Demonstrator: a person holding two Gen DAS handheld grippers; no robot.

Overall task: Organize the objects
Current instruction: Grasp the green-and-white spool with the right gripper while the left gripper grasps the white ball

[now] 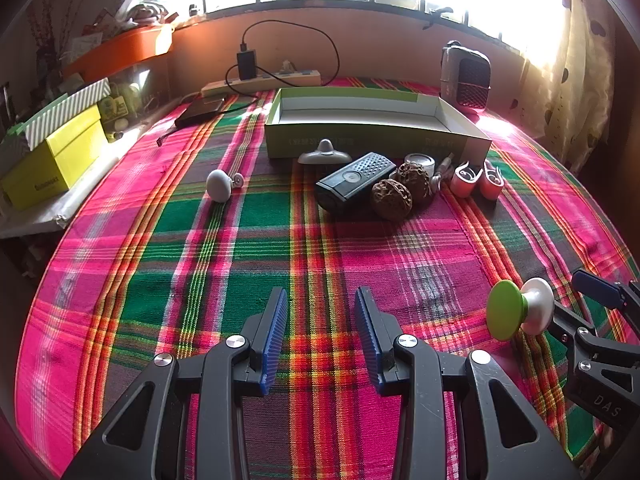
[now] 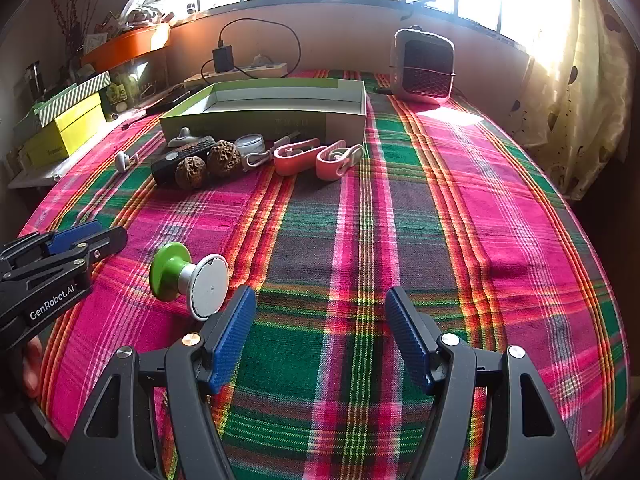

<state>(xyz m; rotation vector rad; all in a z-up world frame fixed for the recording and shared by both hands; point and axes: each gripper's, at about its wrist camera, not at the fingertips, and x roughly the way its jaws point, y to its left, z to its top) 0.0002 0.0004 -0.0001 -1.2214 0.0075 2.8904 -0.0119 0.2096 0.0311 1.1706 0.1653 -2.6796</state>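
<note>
The step in hand looks like picking up the green-and-white knob (image 2: 188,284), which lies on its side on the plaid-covered desk (image 2: 440,240), alone and well in front of the other small things. It sits just left of the right gripper (image 2: 322,334), whose fingers (image 2: 232,336) are spread wide with nothing but cloth between them. The left gripper (image 1: 322,336) is also open, less widely, and empty. To do this well, shift the right gripper left until the knob's narrow neck sits between the fingers, then close there rather than on the rounded discs, which would probably slip. The green box (image 1: 376,120) at the far side, open and seemingly empty, is the likely destination; the cluster in front of it, including the two walnuts (image 1: 402,188), should be cleared from above.
</note>
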